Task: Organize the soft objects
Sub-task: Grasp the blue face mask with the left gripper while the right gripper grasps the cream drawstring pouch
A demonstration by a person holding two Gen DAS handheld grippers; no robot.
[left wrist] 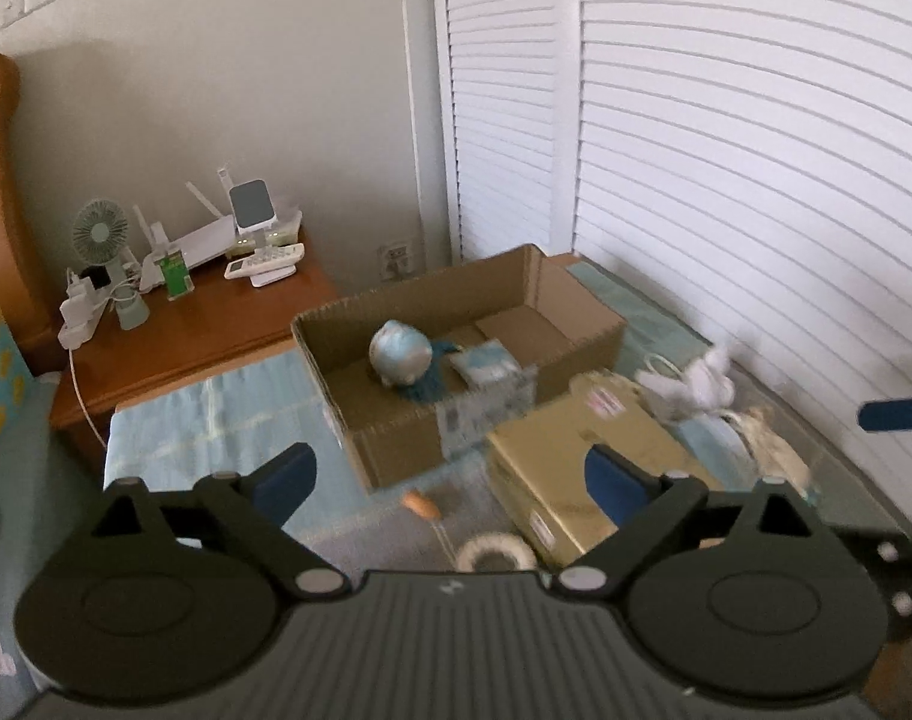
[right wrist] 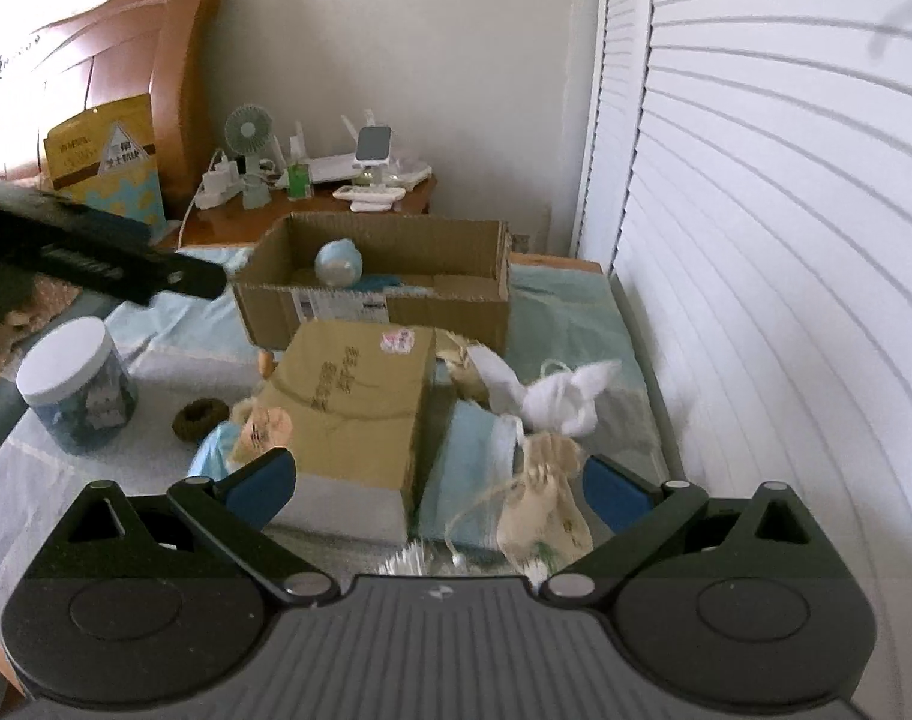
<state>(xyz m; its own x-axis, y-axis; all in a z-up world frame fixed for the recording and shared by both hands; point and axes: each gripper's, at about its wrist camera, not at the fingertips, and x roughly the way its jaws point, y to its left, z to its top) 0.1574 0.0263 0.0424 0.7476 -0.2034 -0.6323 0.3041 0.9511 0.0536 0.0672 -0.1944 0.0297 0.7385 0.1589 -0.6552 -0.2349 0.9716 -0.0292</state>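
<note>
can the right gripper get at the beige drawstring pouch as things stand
Probably yes. The right gripper is open and empty, and the beige drawstring pouch lies just ahead between its fingers, on top of the bedding with nothing covering it. The closed tan cardboard box sits to its left, apart.

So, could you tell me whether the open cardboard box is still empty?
No, the open cardboard box already holds a pale blue plush toy.

Bedroom in a home. Wooden headboard (right wrist: 126,60) against the wall, bed with pale blue sheet (right wrist: 576,300), wooden nightstand (left wrist: 216,324) beside it holding a small desk fan (left wrist: 100,234), router (left wrist: 198,240), remote (left wrist: 264,261) and chargers (left wrist: 81,306). White louvered closet doors (left wrist: 726,150) along one side. Wall switches (left wrist: 27,0) above the headboard, cardboard box (left wrist: 396,420) on the bed.
</note>
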